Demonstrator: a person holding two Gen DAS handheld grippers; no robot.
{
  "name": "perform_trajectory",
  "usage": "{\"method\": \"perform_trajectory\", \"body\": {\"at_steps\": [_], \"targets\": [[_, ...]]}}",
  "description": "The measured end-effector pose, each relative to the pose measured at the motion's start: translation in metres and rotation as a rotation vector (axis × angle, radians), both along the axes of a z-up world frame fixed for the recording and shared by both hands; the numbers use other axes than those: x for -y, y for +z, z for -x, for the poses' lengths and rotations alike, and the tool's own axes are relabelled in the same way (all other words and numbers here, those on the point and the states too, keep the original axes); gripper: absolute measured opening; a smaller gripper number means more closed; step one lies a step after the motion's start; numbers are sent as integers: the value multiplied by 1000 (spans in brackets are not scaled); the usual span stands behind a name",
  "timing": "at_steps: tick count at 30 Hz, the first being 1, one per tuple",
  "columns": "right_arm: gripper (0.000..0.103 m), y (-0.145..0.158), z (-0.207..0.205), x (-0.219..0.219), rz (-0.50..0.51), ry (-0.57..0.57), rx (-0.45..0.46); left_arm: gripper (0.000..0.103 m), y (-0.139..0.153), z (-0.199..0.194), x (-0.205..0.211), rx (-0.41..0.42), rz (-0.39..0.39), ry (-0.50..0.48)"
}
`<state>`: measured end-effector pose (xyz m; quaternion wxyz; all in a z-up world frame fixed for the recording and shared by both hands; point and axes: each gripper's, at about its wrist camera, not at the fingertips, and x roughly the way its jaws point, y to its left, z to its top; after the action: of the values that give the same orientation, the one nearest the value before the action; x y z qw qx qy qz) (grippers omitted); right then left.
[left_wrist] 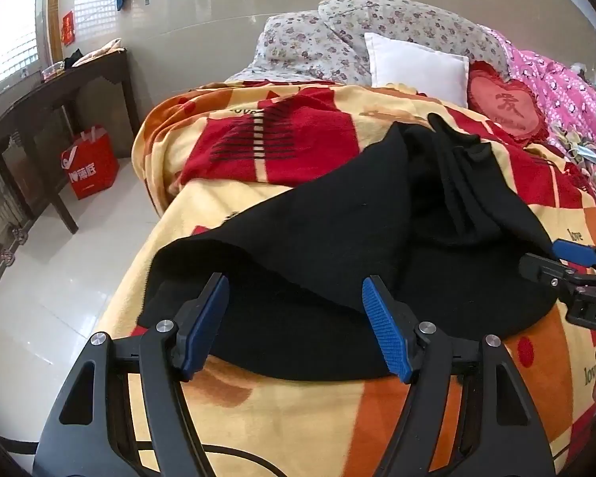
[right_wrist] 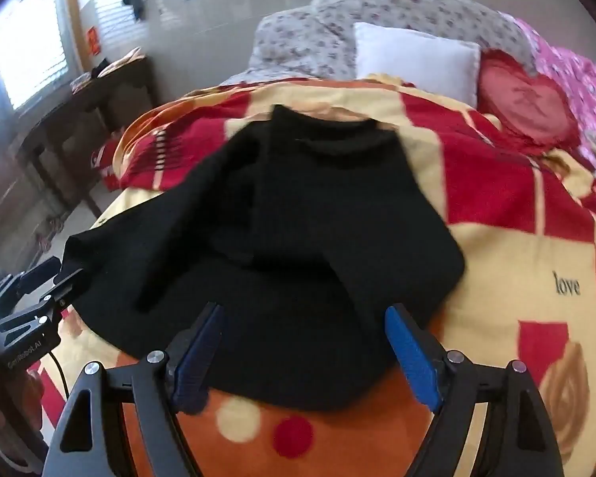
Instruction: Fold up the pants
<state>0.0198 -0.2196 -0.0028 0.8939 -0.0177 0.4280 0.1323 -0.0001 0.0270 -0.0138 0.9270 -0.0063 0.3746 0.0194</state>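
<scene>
Black pants (left_wrist: 337, 246) lie bunched and partly doubled over on a red, yellow and orange blanket (left_wrist: 298, 417) on the bed. My left gripper (left_wrist: 296, 290) is open, its blue pads either side of the pants' near edge, holding nothing. The right gripper's blue pad (left_wrist: 576, 252) shows at the right edge of the left wrist view. In the right wrist view the pants (right_wrist: 290, 238) fill the middle, and my right gripper (right_wrist: 304, 318) is open over their near edge. The left gripper (right_wrist: 55, 274) shows at the left, beside the pants' left corner.
A white pillow (left_wrist: 417, 67), floral pillows (left_wrist: 318, 43), a red heart cushion (left_wrist: 504, 107) and pink bedding (left_wrist: 568, 91) sit at the bed's head. A dark wooden table (left_wrist: 59, 91) and red bag (left_wrist: 89, 163) stand on the tiled floor to the left.
</scene>
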Motion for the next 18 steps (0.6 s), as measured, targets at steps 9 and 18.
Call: {"method": "perform_trajectory", "body": {"at_steps": [9, 18], "targets": [[82, -2, -14, -61, -48, 105, -26, 70, -6, -3, -21, -14, 7, 43], [82, -10, -26, -75, -63, 113, -49, 70, -6, -3, -32, -19, 15, 63]]}}
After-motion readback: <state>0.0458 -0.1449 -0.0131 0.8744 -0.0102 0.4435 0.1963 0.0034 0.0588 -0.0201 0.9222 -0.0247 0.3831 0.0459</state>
